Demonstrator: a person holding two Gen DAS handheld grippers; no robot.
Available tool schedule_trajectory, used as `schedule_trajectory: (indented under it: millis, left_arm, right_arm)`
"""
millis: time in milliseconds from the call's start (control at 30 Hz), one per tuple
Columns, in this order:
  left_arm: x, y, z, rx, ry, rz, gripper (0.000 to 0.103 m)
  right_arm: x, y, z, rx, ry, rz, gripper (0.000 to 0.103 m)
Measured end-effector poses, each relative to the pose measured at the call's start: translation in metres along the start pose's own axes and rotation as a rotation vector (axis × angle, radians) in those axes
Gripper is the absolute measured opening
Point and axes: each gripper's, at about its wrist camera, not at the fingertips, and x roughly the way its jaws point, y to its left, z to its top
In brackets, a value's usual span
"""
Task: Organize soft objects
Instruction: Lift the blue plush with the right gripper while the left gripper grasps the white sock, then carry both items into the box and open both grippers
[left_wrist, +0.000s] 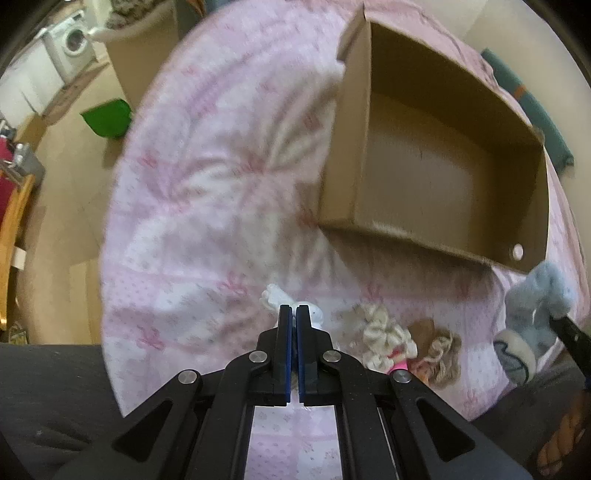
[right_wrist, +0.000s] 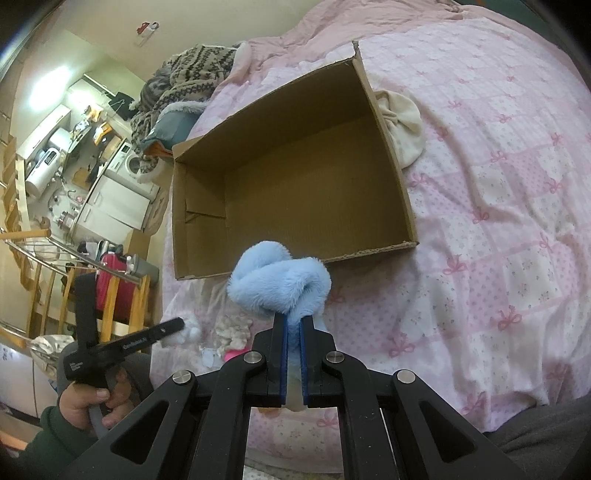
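An open, empty cardboard box (left_wrist: 443, 166) lies on a pink quilted bed (left_wrist: 207, 192); it also shows in the right wrist view (right_wrist: 295, 184). My left gripper (left_wrist: 294, 310) is shut on a small white soft toy (left_wrist: 275, 297), held just above the quilt in front of the box. My right gripper (right_wrist: 293, 321) is shut on a fluffy light blue plush (right_wrist: 280, 282) in front of the box's near wall; the plush also shows in the left wrist view (left_wrist: 535, 314). A cream curly soft toy (left_wrist: 384, 334) and a tan one (left_wrist: 439, 354) lie on the quilt between the grippers.
A cream cloth bundle (right_wrist: 400, 127) lies beside the box's right wall. Patterned knitwear (right_wrist: 184, 77) and a teal cushion (right_wrist: 173, 125) are piled at the bed's far end. A green object (left_wrist: 107, 118) and cardboard box (left_wrist: 147, 48) stand on the floor left of the bed.
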Motion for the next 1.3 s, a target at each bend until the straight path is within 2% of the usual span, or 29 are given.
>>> schedule_trajectory:
  millis: [200,300,433,567,733,833,933,1033,1300]
  left_arm:
    - [-0.023,-0.003,0.004,-0.009,-0.099,0.009,0.002]
    - [-0.053,-0.015,0.013,0.041,-0.196,-0.005,0.002]
    - [-0.084,-0.03,0.032,0.076,-0.305,-0.027,0.002]
    - [-0.096,-0.05,0.056,0.121,-0.363,-0.058,0.002]
    - [-0.077,-0.067,0.082,0.158,-0.363,-0.086,0.002]
    - [-0.056,-0.075,0.089,0.174,-0.357,-0.072,0.002]
    - [-0.035,-0.083,0.087,0.184,-0.345,-0.067,0.003]
    - [-0.018,-0.087,0.086,0.185,-0.326,-0.077,0.003]
    - [-0.011,-0.103,0.076,0.263,-0.363,-0.047,0.003]
  right_arm:
    - [-0.001,0.003,0.0,-0.014,0.005,-0.001,0.007]
    - [-0.014,0.009,0.004,-0.02,-0.013,0.036,0.007]
    - [-0.035,0.021,0.022,-0.035,-0.064,0.074,0.007]
    - [-0.043,0.035,0.047,-0.077,-0.115,0.079,0.007]
    - [-0.034,0.033,0.076,-0.073,-0.191,0.064,0.007]
    - [-0.016,0.022,0.086,-0.055,-0.209,0.043,0.007]
    - [0.004,0.009,0.085,-0.029,-0.198,0.044,0.007]
    - [0.021,0.004,0.084,-0.029,-0.165,0.005,0.007]
    - [0.044,0.008,0.079,-0.094,-0.12,-0.074,0.007]
